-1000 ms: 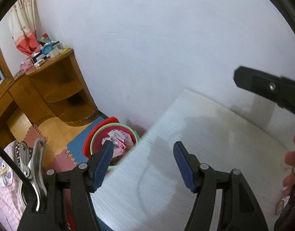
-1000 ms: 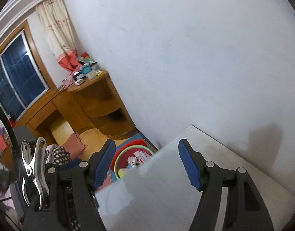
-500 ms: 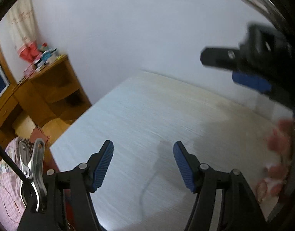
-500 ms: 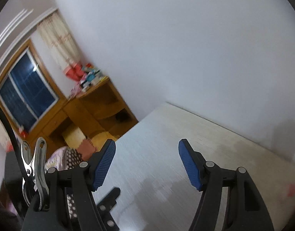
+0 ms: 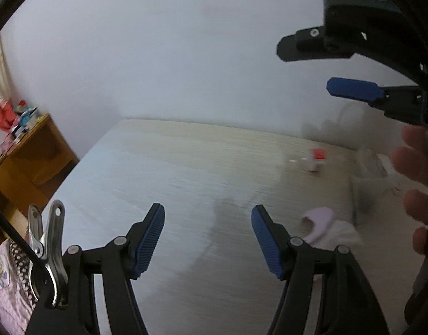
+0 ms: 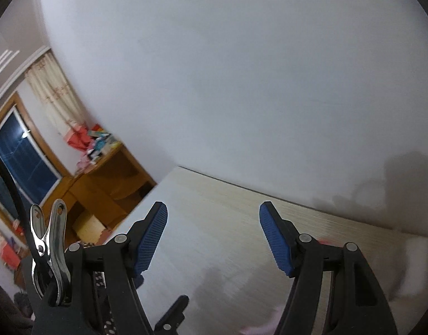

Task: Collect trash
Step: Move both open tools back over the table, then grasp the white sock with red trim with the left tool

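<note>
Fingers first: my left gripper [image 5: 207,237] is spread wide with nothing between the blue pads, and the right gripper [image 6: 213,237] is the same, wide and empty, so I'm holding nothing at all.

Trash is all bunched toward the table's right edge: a crumpled pink-and-white wrapper [image 5: 324,227] just right of my left gripper's right finger, a small red-capped bottle [image 5: 316,159] further back near the wall edge, and some clear plastic bits [image 5: 373,167] beside it, too blurry to call.

My worry, pure guesswork: everything's smeared with motion, so I could misjudge the wrapper and shove it off the table [image 5: 186,173] instead of pinching it. That bottle looks tippy too; a nudge and it rolls. Also both grippers are heading for the same corner, so they could clash.
</note>
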`<move>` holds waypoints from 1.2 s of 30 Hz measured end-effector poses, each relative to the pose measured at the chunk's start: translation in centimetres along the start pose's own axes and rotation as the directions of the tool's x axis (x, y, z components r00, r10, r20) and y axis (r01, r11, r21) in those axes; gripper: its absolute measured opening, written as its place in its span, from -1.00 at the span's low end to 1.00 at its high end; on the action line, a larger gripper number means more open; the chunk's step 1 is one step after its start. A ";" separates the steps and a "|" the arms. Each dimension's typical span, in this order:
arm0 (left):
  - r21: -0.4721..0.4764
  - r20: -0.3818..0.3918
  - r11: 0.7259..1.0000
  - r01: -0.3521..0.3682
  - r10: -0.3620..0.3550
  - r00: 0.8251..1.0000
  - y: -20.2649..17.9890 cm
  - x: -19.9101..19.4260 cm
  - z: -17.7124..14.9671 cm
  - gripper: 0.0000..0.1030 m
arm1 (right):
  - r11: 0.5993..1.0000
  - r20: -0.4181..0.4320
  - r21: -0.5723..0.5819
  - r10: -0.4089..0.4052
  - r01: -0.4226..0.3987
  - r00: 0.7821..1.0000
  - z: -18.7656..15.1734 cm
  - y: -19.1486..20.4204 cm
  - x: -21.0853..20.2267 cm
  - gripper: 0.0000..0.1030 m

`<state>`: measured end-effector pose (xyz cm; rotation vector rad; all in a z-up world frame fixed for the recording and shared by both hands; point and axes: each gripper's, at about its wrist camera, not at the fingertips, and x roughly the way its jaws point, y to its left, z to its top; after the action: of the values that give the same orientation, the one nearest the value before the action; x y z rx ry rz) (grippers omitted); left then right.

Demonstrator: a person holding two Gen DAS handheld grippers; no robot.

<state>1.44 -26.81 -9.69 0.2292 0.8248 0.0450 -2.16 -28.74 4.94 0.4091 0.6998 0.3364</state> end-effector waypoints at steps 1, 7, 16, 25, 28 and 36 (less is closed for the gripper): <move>0.013 0.006 1.000 0.015 -0.015 1.000 -0.6 0.0 -0.1 0.33 | 1.000 0.006 0.019 -0.006 0.006 1.000 -0.2 -0.9 -0.6 0.36; 0.035 -0.023 0.997 0.068 -0.067 0.997 -2.2 0.8 -0.1 0.33 | 0.992 0.032 0.117 -0.060 0.056 0.998 -0.4 -4.9 -2.5 0.36; 0.089 -0.037 0.982 0.168 -0.165 0.986 -3.1 1.5 -0.5 0.33 | 0.984 0.035 0.151 -0.096 0.090 0.995 -0.8 -6.8 -3.0 0.36; 0.165 -0.103 0.966 0.197 -0.182 0.978 -6.0 4.5 -1.8 0.20 | 0.960 0.013 0.237 -0.159 0.151 0.987 -2.5 -10.0 -3.0 0.36; 0.149 -0.145 0.964 0.219 -0.197 0.970 -5.4 5.4 -1.6 -0.72 | 0.958 0.009 0.247 -0.156 0.149 0.988 -2.9 -10.0 -2.8 0.36; 0.043 -0.100 0.977 0.211 -0.206 0.973 -0.2 4.9 1.2 -0.82 | 0.970 -0.024 0.201 -0.135 0.137 0.991 -2.5 -7.8 0.3 0.36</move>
<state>5.64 -26.56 -12.47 0.1903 0.9423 -0.1645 -2.42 -34.81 -0.64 0.5493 0.7709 0.1374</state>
